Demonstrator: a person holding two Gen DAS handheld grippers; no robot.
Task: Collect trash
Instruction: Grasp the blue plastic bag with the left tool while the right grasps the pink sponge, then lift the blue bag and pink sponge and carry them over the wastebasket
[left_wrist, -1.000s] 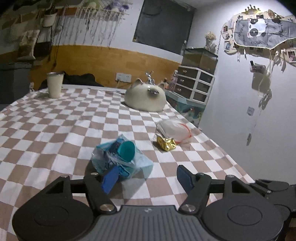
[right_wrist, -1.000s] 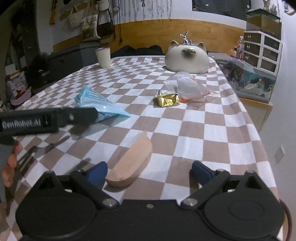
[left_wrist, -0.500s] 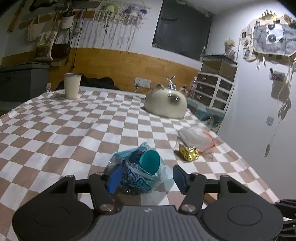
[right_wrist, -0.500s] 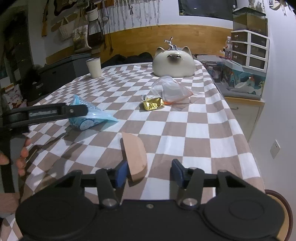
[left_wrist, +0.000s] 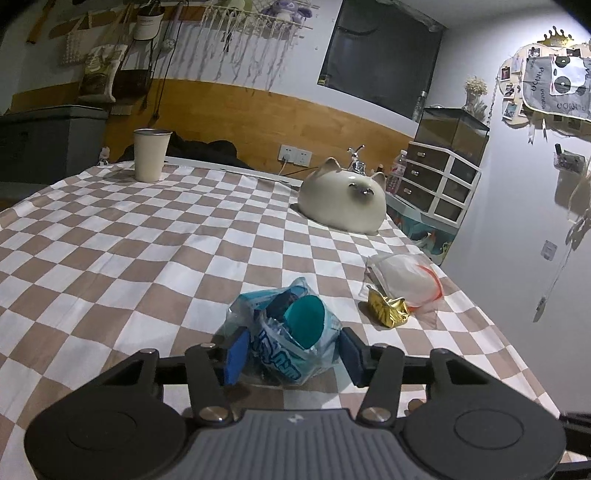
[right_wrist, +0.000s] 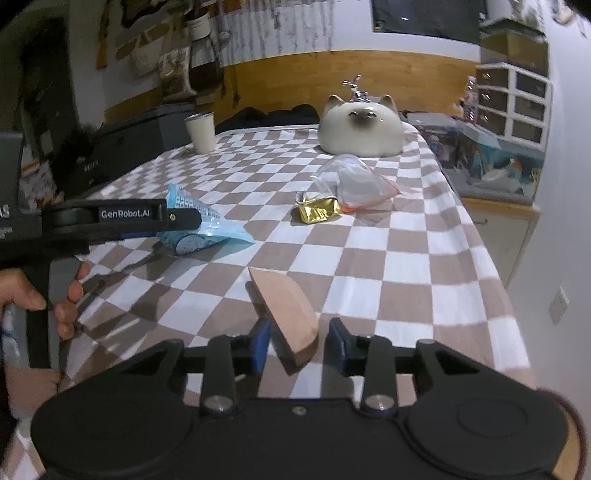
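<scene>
The left gripper (left_wrist: 291, 350) has its 2 blue pads closed in on the blue snack bag (left_wrist: 286, 332), pressing the crinkled film from both sides; the bag seems lifted just off the checkered tablecloth (left_wrist: 147, 240), though from the right wrist view I cannot be sure it has left the cloth. The right gripper (right_wrist: 299, 341) has its jaws drawn in around the tan wedge-shaped piece (right_wrist: 286, 308), the left pad at its side and the right pad just beside it, so contact on that side is unclear.

Risks from here: the bag is thin, slippery film with a teal round object (left_wrist: 304, 319) loose inside, so the film could slide out of the pads or the contents could tip from the open mouth if the bag is tilted. The wedge stands on edge and tapers, so a squeeze off its middle could make it twist or pop out.

Further out, the gold foil wrapper (left_wrist: 388, 312) and the clear plastic bag (left_wrist: 402, 278) lie touching each other, well apart from both grippers and uncollected.

No bin shows in either view. What the wedge is made of is hard to tell, and the bag's underside is hidden by the gripper body.
</scene>
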